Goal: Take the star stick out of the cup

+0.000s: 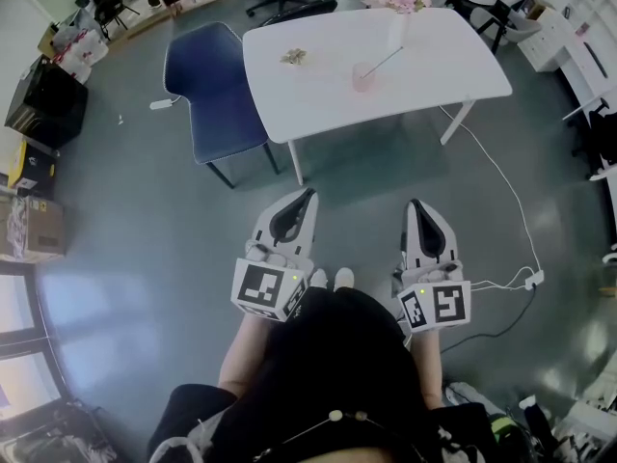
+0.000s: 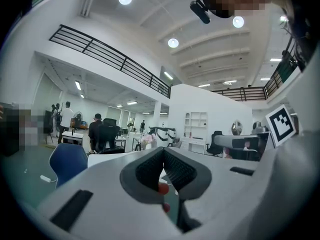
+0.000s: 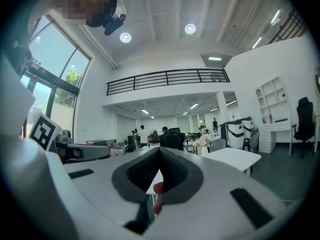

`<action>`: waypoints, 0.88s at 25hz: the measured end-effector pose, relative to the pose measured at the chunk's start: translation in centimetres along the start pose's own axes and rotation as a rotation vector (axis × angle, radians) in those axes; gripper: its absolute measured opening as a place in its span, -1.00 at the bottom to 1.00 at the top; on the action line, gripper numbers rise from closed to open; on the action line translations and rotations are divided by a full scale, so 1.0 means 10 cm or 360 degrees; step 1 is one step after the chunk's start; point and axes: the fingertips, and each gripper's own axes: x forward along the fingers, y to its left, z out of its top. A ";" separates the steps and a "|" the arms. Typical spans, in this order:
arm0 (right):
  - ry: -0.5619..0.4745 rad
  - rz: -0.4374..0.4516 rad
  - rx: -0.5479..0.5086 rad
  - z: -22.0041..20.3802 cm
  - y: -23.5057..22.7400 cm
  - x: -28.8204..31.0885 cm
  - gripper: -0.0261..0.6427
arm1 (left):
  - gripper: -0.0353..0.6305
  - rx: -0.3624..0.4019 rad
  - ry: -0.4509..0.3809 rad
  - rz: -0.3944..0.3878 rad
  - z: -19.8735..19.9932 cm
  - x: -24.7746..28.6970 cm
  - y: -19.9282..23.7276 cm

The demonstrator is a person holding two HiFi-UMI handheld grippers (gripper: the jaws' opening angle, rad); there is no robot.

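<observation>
The white surface (image 1: pixel 318 75) lies well ahead of the person, with a blue chair (image 1: pixel 207 90) just beside its left end. Both tools are held low, close to the body and well apart from the surface. The left tool (image 1: pixel 308 195) has its jaws shut tip to tip with nothing between them, and the right tool (image 1: pixel 415 204) is the same.

Near the middle of the surface stands the pink cup (image 1: pixel 362 79), and the stick (image 1: pixel 386 61) is in it. So the taking-out looks left to do, and neither tool is near enough to grasp yet.

The stick is thin and pale. It leans out over the cup's rim, up and to the right towards a vase of pink flowers (image 1: pixel 400 13). Its star is too small to make out.
</observation>
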 end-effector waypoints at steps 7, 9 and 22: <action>0.0050 0.0010 0.0005 -0.08 0.07 -0.03 -0.91 | -0.88 -0.0041 0.0022 0.0033 -0.08 -0.12 0.19; 0.0059 0.0027 0.0002 -0.09 0.08 -0.02 -0.91 | -0.88 -0.0053 0.0029 0.0047 -0.09 -0.11 0.23; 0.0010 0.0038 0.0049 -0.10 -0.52 0.73 -0.91 | -0.88 0.0038 0.0047 0.0025 -0.10 0.71 0.44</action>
